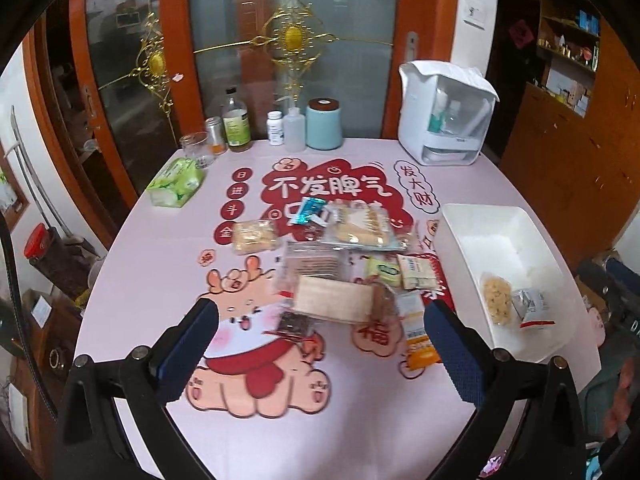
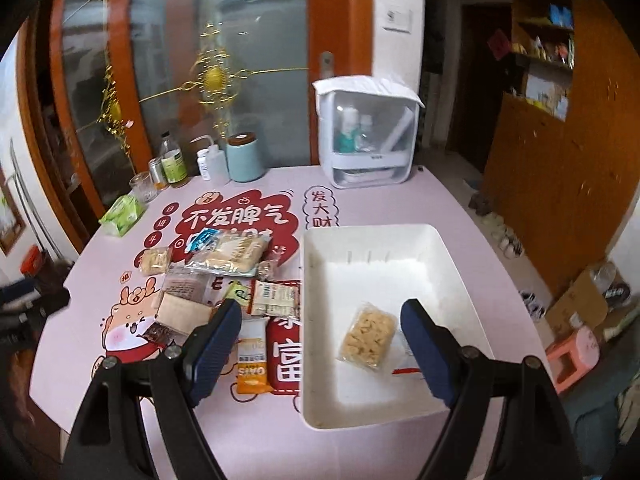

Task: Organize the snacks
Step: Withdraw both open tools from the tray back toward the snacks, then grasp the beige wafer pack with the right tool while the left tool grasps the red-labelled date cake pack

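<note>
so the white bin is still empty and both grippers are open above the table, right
Not quite: the white bin is not empty. The right wrist view shows a clear pack of yellowish snack lying in it, with a small silver packet beside it in the left wrist view. The rest holds: the left gripper and right gripper are both open above the table.

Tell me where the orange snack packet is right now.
The orange snack packet lies on the table, just left of the white bin in the right wrist view, at the near edge of the snack pile.
</note>
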A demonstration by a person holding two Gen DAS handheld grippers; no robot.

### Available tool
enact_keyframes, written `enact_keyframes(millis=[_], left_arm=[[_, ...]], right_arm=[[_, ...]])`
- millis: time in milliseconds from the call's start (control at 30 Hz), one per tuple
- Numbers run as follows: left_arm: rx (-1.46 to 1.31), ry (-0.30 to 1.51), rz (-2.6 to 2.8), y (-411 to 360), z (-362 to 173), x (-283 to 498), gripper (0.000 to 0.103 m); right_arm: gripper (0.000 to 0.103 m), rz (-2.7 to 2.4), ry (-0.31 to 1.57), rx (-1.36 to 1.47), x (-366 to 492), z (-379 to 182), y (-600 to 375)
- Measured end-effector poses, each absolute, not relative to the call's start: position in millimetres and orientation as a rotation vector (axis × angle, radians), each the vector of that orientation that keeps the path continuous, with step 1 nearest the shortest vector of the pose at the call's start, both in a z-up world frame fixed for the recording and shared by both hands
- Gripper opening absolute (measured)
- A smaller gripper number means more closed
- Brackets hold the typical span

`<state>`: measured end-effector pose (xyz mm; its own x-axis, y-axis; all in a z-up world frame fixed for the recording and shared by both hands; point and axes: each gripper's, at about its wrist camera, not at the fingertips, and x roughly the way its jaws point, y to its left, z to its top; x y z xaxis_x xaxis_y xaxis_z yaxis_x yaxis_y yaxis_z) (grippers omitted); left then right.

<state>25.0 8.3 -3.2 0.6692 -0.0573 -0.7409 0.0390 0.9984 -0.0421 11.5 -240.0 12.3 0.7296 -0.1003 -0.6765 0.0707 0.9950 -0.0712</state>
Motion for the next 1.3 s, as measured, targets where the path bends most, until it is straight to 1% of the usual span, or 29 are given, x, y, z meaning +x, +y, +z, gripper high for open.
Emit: enact_keyframes(millis=[233, 467, 600, 833, 1000, 1167, 1300], left_arm=[[-0.11, 0.846, -0.042, 78.7, -4.7, 37.4, 0.102], [-0.075, 0.933, -0.142, 100.9, -30.1, 67.9, 0.102], [-0.062, 0.973, -0.205, 100.4, -54.8, 85.7, 0.102], [0.028, 1.064, -0.27, 83.0, -115.8, 120.4, 0.1], [0.004, 1.174, -0.307, 75.7, -163.4, 139.3, 0.098], [0.004, 1.232, -0.293, 78.0, -189.3, 144.2, 0.098], [0.014, 1.253, -0.273, 84.4, -199.6, 146.6, 0.098]], right_arm=[[0.083, -0.059, 0.736, -0.085, 16.4, 10.1, -181.2], [0.082, 0.015, 0.812, -0.111, 42.7, -15.6, -135.4], [0.082, 0.038, 0.839, -0.197, 63.0, -43.7, -114.0], [0.082, 0.17, 0.898, -0.405, 99.6, -106.4, -89.4], [0.082, 0.301, 0.927, -0.587, 121.2, -143.9, -69.8], [0.082, 0.397, 0.983, -0.705, 142.8, -177.7, -57.8], [0.082, 0.471, 1.034, -0.767, 154.5, -201.4, -50.3]])
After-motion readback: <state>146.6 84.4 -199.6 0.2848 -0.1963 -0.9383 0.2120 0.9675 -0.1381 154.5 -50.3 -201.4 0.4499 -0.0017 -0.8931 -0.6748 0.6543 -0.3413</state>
